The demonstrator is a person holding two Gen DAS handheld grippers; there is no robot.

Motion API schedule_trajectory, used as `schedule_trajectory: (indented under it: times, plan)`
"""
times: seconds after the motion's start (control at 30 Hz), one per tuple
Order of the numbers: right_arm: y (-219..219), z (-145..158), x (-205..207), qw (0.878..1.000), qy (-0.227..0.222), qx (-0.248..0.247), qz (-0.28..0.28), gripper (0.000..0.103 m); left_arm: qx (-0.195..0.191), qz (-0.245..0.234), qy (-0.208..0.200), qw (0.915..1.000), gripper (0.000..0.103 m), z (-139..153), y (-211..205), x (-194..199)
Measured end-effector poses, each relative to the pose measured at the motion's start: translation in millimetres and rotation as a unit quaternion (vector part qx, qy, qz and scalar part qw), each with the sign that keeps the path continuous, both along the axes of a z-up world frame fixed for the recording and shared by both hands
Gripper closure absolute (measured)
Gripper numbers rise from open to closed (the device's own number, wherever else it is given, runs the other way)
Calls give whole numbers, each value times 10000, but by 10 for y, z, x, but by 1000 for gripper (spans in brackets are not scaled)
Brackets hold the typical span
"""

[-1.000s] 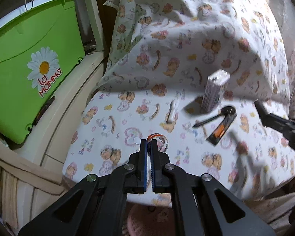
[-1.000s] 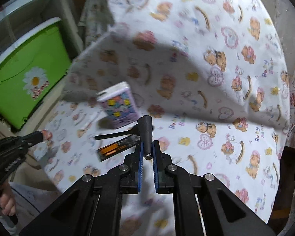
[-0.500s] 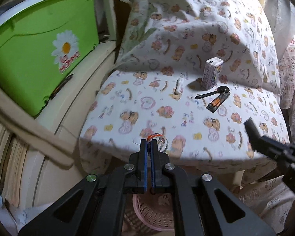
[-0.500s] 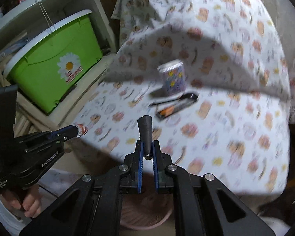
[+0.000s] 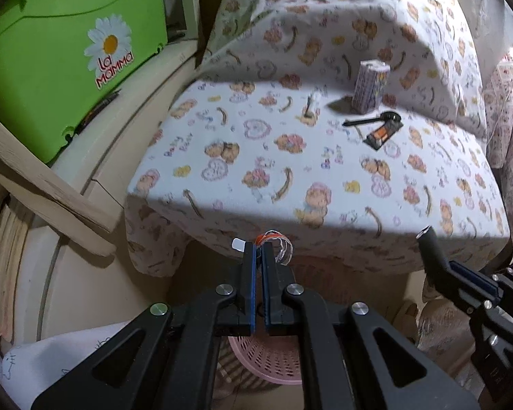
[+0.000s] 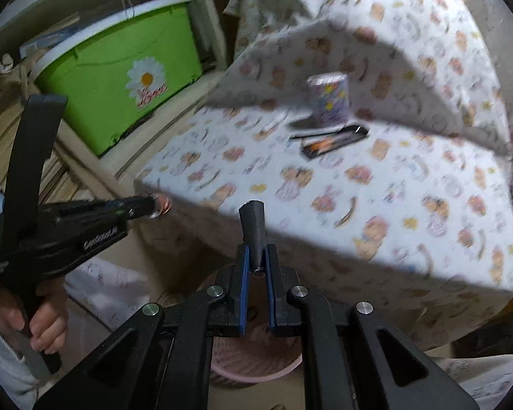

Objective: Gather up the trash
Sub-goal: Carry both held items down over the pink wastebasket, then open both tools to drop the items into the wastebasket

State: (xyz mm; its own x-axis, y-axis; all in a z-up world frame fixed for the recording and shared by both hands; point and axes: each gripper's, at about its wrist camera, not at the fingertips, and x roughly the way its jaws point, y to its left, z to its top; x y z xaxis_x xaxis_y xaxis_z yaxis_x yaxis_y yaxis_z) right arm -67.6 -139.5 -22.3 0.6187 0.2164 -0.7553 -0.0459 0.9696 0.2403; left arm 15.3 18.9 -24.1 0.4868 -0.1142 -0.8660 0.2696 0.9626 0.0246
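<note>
Two grippers carry trash above the pink basket [image 5: 266, 358]: left gripper [image 5: 258, 249] clamps a crumpled wrapper [image 5: 273, 244], right gripper [image 6: 256, 259] pinches a dark cone [image 6: 253, 225]; next, likely, open both over the basket.

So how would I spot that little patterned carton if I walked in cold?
Find the bed with the cartoon-bear sheet, beside the bright green daisy bin. Near the back of the flat part, below the covered hump, the carton is the only thing standing upright. The black spoon and the black-and-orange wrapper lie flat just in front of it.
</note>
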Motion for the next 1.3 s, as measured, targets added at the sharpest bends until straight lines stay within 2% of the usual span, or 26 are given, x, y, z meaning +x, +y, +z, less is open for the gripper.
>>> schedule_trajectory:
  times: [0.2, 0.33, 0.47, 0.6, 0.8, 0.93, 1.17, 1.27, 1.3]
  plan:
    - [115, -216, 18, 9988, 283, -47, 388, 93, 28, -137, 123, 9998, 100, -121, -70, -5]
    - [185, -414, 62, 9968, 592, -100, 526, 93, 40, -165, 432, 9989, 100, -288, -100, 52]
    - [208, -638, 131, 9940, 951, -185, 505, 93, 84, -68, 722, 9973, 100, -532, -114, 85]
    - [176, -828, 233, 9920, 1180, -271, 367, 93, 390, -117, 789, 9960, 99, -742, -191, 83]
    - [211, -1133, 356, 9858, 1589, -393, 386, 93, 210, 7, 1618, 9866, 99, -1129, -142, 181]
    - [216, -1287, 395, 9813, 1826, -490, 359, 93, 249, 83, 1944, 9806, 99, -1324, -71, 193]
    - [276, -1462, 384, 9756, 2066, -609, 419, 93, 257, 144, 1990, 9796, 98, -1368, 1, 213]
    - [306, -1510, 382, 9743, 2103, -649, 472, 93, 190, 213, 2021, 9789, 89, -1361, 42, 225]
    - [306, -1512, 372, 9747, 2082, -665, 464, 92, 186, 225, 2011, 9791, 82, -1351, 57, 232]
